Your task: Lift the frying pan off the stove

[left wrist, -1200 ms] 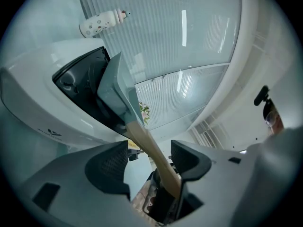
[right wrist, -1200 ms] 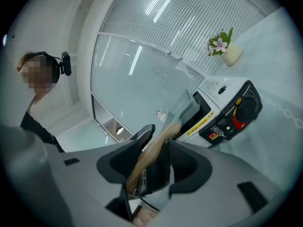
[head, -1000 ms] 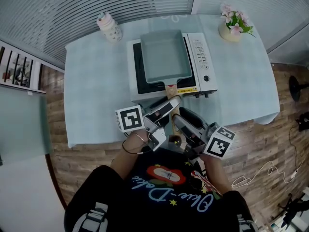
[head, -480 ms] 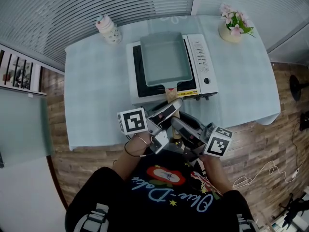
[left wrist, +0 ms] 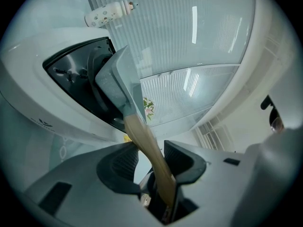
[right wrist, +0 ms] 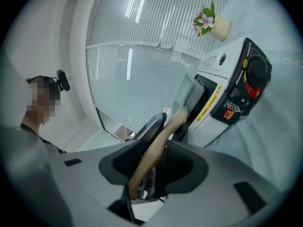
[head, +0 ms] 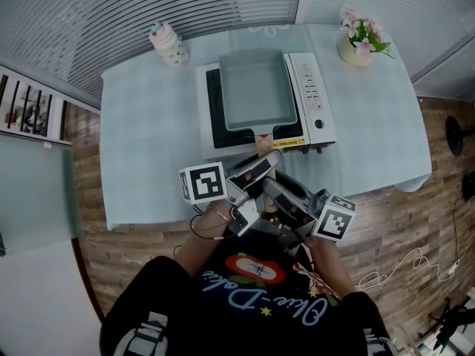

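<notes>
I see the frying pan (head: 254, 90) sitting on the stove (head: 315, 87) on the worktop (head: 148, 139), its wooden handle (left wrist: 141, 135) between both just-closing jaws: my right gripper (right wrist: 158, 157) pinches it, while my left gripper (left wrist: 151, 151) shows a sliver of gap.

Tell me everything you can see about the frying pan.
The frying pan is rectangular, pale grey-green, shallow and empty, with a light wooden handle. It sits flat on the black top of the white stove, handle pointing toward the person past the front edge. The handle runs between the jaws of the left gripper and right gripper, which have just been closing on it; the right pads look to touch it, while a gap shows beside one left pad.
</notes>
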`<action>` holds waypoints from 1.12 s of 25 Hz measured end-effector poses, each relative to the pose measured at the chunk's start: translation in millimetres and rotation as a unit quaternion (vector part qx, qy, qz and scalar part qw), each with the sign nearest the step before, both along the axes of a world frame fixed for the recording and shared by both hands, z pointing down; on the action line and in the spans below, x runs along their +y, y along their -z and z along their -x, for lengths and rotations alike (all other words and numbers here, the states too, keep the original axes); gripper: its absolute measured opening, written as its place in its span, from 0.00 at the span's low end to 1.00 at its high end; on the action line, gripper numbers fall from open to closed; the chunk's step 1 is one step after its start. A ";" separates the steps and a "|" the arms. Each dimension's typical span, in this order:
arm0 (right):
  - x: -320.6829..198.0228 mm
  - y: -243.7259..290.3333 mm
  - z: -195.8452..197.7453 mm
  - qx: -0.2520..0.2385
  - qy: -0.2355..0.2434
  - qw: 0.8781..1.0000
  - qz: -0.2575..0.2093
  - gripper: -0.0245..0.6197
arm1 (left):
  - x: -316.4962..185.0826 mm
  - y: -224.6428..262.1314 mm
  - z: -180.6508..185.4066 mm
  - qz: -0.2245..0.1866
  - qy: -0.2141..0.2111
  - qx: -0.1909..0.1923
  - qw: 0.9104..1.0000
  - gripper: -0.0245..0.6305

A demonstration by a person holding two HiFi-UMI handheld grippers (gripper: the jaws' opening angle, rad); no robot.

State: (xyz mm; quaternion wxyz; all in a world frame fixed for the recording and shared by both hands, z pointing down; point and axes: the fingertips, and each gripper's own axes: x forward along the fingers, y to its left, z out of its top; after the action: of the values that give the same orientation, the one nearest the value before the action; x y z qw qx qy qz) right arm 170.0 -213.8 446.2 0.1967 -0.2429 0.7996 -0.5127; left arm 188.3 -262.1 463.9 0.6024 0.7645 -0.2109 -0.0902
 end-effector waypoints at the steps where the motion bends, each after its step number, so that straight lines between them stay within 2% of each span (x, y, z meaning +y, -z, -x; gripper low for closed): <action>1: 0.4 0.3 0.8 -0.001 0.000 1.000 0.000 0.28 | 0.4 0.5 0.6 -0.001 -0.001 -0.002 1.000 0.29; 5: 1.9 1.0 2.8 -0.004 0.002 1.000 -0.002 0.28 | 2.1 2.8 1.8 -0.012 -0.005 -0.014 1.000 0.29; 12: 3.6 11.2 3.6 -0.011 0.000 1.000 -0.013 0.28 | 3.6 13.7 3.0 -0.020 -0.002 -0.005 1.000 0.29; 28: 9.1 59.3 3.3 -0.008 0.016 0.997 -0.081 0.28 | 7.4 68.2 4.3 -0.084 0.010 0.002 0.996 0.29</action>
State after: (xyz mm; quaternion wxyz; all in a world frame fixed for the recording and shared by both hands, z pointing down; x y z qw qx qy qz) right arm 166.7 -204.6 386.9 0.2141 -0.2094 0.8405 -0.4514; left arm 184.0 -254.7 395.7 0.5358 0.8100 -0.2089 -0.1151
